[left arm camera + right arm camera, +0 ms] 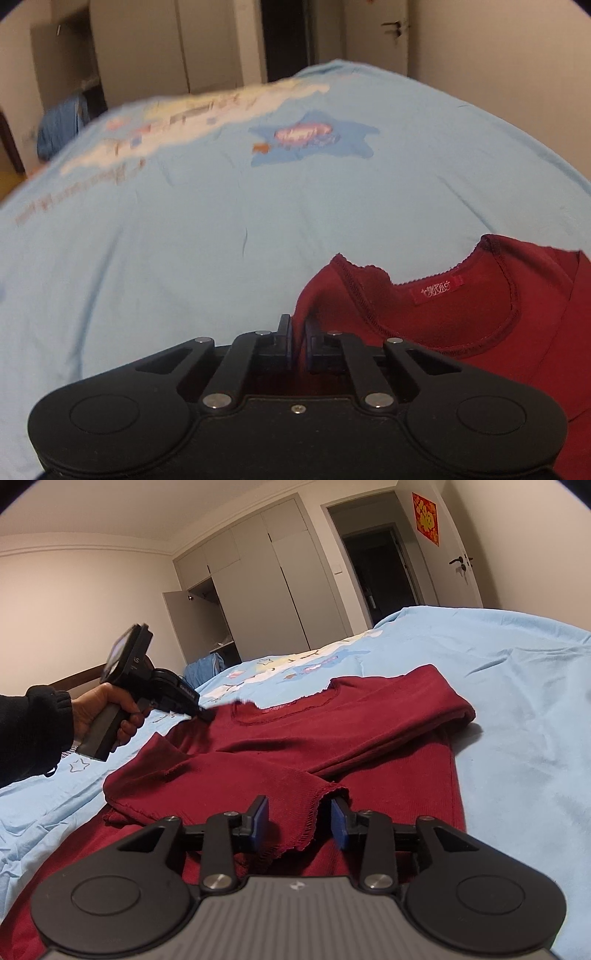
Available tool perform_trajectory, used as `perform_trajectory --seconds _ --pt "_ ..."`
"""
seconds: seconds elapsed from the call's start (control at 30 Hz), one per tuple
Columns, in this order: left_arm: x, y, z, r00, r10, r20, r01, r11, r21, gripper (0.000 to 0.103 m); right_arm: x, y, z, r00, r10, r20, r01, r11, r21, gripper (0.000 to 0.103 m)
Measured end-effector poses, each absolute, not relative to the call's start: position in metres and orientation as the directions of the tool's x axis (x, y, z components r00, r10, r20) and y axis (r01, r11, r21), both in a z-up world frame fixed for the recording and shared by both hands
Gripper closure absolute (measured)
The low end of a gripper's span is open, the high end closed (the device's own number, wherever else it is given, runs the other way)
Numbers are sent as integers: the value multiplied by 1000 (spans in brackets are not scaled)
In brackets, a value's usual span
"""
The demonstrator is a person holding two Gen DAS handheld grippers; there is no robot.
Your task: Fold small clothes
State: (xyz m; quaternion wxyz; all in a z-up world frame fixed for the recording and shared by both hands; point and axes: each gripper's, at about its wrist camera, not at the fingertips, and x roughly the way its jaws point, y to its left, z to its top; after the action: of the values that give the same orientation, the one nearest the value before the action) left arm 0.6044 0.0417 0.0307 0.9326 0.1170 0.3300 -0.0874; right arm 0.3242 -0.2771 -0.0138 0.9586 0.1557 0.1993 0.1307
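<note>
Dark red top (280, 746) of matt knitted cloth, with a fine-ribbed surface, frilled stitched edges and a woven label at the neck. Light blue bedsheet (517, 701) of smooth, matt, softly creased printed cloth. Left gripper (298, 332) and right gripper (301, 821) of matt black plastic with bright metal pivot pins; blue pads (263, 818), slightly glossy. Wardrobe doors (273, 583) smooth, matt.
</note>
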Motion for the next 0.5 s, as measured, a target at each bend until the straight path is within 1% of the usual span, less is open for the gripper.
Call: perform_trajectory --seconds 0.07,0.1,0.13,0.2,0.23,0.3,0.33,0.37,0.4,0.5 --pt "592 26 30 819 -21 -574 239 922 306 98 324 -277 -14 886 313 -341 -189 917 353 61" --pt "591 22 27 827 3 -563 234 908 348 98 324 -277 -14 886 314 -340 -189 916 353 61" --pt "592 19 24 827 24 -561 225 901 371 98 324 -277 -14 886 314 -341 -189 917 352 61" --pt "600 20 18 811 43 -583 208 911 357 96 324 -277 -14 886 313 -341 -189 917 353 61" --pt "603 22 16 807 49 -588 192 920 341 92 324 -278 -14 886 314 -341 -189 916 353 61" --pt "606 30 17 807 37 -590 169 942 291 75 324 -277 -14 886 314 -341 -189 916 353 61" --pt "606 36 20 810 27 -586 159 952 263 70 324 -277 -14 886 314 -341 -189 916 353 60" --pt "605 40 23 814 19 -580 151 958 243 60 324 -277 -14 886 314 -341 -189 917 353 60" --pt "603 45 27 819 15 -574 144 962 231 52 324 -277 -14 886 314 -341 -189 917 352 60" --pt "594 59 37 833 23 -553 124 966 226 39 324 -277 -14 886 313 -341 -189 917 352 58"
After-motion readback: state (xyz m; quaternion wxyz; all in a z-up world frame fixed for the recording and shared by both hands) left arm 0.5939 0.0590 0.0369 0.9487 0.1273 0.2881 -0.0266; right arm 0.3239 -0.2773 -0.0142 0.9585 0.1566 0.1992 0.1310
